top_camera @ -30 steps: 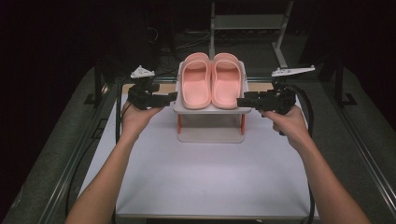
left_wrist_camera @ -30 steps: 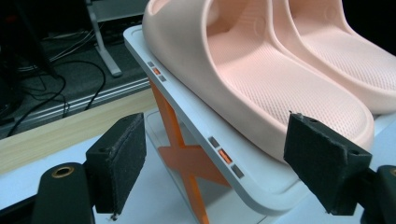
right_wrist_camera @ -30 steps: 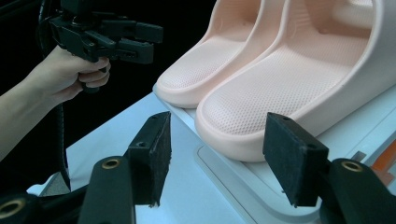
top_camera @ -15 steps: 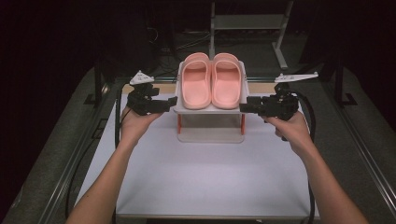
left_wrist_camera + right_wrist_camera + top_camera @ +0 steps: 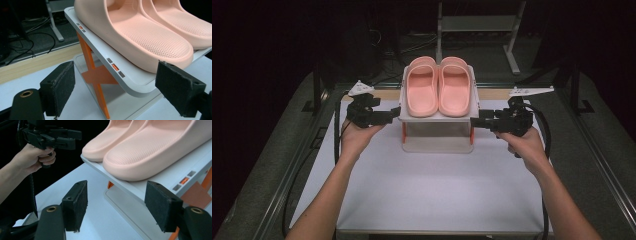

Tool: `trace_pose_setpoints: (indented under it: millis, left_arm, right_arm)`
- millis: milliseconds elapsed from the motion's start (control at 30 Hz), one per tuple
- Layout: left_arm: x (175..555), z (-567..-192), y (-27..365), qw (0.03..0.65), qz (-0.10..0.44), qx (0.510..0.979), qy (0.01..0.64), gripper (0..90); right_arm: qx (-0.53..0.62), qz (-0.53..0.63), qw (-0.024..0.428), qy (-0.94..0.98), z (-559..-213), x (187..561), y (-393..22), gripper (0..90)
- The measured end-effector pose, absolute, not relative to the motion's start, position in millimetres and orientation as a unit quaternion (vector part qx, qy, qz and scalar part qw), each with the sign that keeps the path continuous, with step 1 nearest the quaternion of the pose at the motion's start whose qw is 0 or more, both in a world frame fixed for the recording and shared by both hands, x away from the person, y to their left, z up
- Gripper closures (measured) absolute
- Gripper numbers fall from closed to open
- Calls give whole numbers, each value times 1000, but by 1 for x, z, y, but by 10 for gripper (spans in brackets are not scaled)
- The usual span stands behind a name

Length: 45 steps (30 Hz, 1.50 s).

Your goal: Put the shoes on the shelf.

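The slippers (image 5: pixel 155 32) are moulded in a soft-looking, matt pink foam or rubber; the upper faces are finely dimpled, while the side walls are smooth. The shelf (image 5: pixel 140 82) carrying them is formed in smooth, pale grey plastic with a slight sheen, and its cross braces (image 5: pixel 96 75) are in smooth orange plastic. The surface (image 5: pixel 432 190) is covered in a matt white finish, with a strip of pale wood (image 5: pixel 497 93) seen along its far edge. The pads (image 5: pixel 76 205) of the right gripper (image 5: pixel 120 205) are faced in rough, black, fibrous foam, as are those of the left gripper (image 5: pixel 120 90); the bodies behind them are in matt black plastic with brass-coloured inserts (image 5: pixel 51 208).
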<state>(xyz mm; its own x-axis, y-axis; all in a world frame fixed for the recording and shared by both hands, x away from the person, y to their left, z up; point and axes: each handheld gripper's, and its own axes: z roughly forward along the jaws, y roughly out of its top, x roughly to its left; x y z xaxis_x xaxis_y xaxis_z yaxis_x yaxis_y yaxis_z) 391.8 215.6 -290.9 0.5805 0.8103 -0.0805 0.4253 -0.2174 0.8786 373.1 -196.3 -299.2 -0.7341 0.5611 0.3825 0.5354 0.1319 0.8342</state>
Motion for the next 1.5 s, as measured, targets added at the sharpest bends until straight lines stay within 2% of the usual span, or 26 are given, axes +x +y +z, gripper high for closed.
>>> trace_pose_setpoints:
  millis: [1500]
  left_arm:
    - [365, -330, 230, 467, 195, 751, 424, 112]
  right_arm:
    - [377, 540, -20, 752, -357, 352, -200, 303]
